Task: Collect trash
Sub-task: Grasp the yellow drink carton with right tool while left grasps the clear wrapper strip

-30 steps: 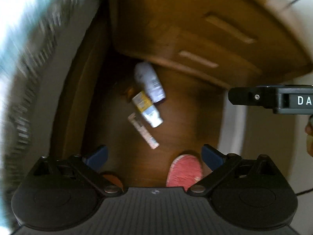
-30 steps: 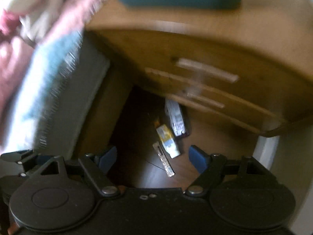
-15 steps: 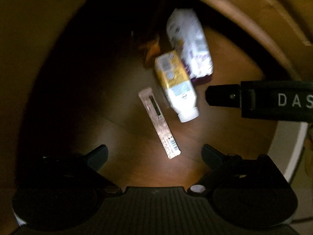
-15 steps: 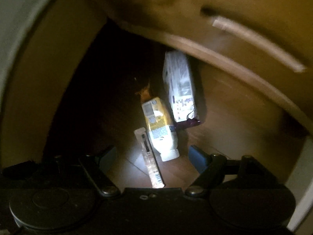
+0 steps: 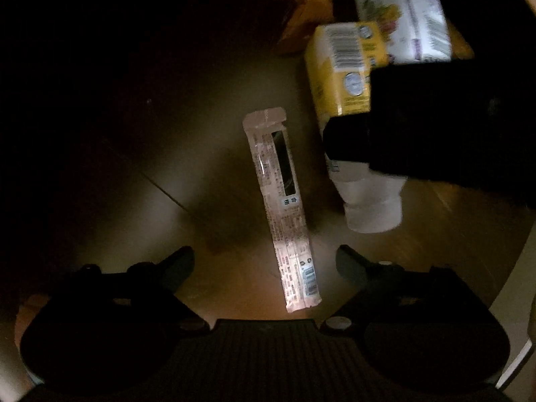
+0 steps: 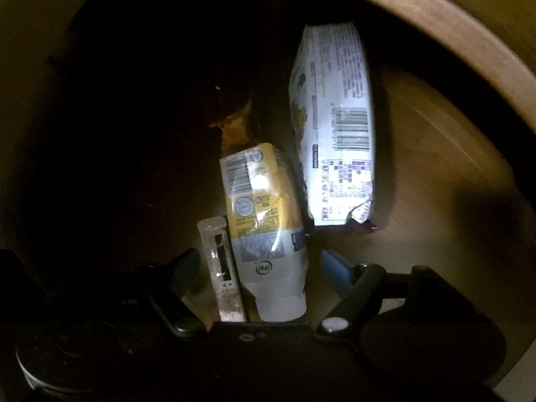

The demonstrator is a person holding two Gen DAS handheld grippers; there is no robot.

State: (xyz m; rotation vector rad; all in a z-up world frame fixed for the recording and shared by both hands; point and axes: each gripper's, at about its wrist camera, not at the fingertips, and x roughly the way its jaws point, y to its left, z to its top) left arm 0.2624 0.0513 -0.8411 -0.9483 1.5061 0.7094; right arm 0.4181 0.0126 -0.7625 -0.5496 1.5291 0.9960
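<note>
Nothing collected yet: all the trash is on the floor, none of it in a grip.

Your left gripper points down over the stick wrapper. Its jaws are closing, wrapper's lower end between the tips, pads not on it yet. In that view the wrapper runs from about 12 down to 6.

Your right gripper sits over the yellow pouch. Its jaws are narrowing slightly too, with the pouch's white end and the wrapper's top both between the tips, and no contact I can see. In the left view it shows as a dark block at 2 o'clock, covering part of the pouch.

White bag lies at 1 o'clock from the pouch, edges touching or overlapping; it's untouched. There's a small brown scrap at 11 o'clock of the pouch; probably another wrapper, too dark to tell.

Status: at the first grasps. Left to do: close on wrapper and pouch, lift, then bag and scrap. No bin in either view, so you'll need to find the drop point.

Watch the right side: both items sit inside its span, so you may catch the wrapper along with the pouch.
</note>
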